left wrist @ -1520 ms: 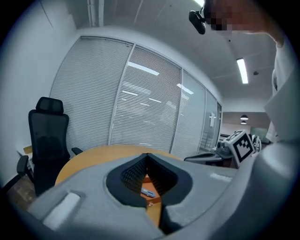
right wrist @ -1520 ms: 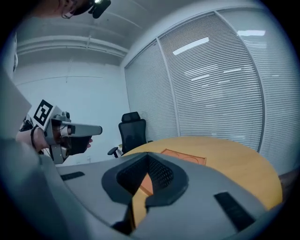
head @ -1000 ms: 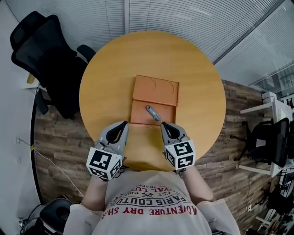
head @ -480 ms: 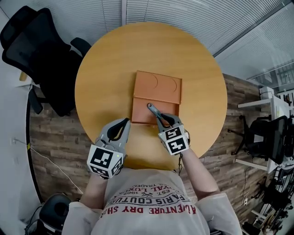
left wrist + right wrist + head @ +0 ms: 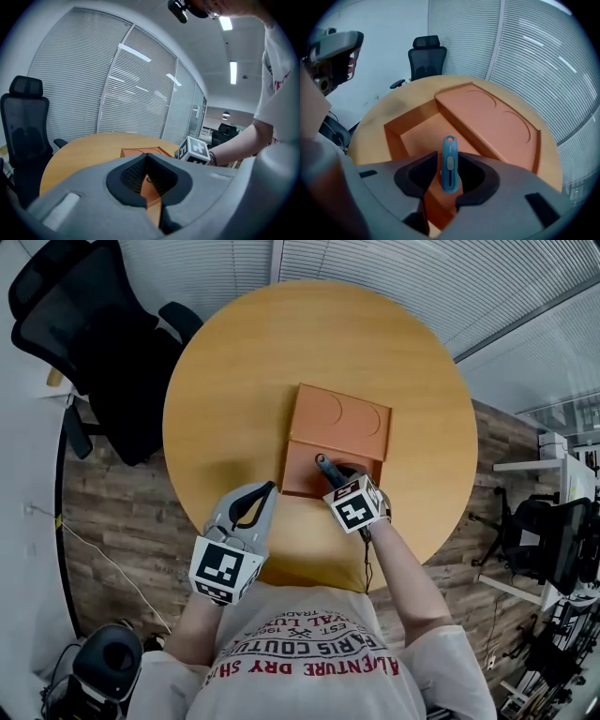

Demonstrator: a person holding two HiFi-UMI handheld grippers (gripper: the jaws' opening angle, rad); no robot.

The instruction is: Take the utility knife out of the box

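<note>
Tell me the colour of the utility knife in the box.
The utility knife is blue; the right gripper view shows it best.

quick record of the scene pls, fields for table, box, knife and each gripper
table: round, wooden
box: orange, open, its lid lying beyond it
utility knife: blue, lying in the box
right gripper: angled down over the knife; jaws have just been opening and straddle it without pressing
left gripper: shut, empty, by the table's near edge
</note>
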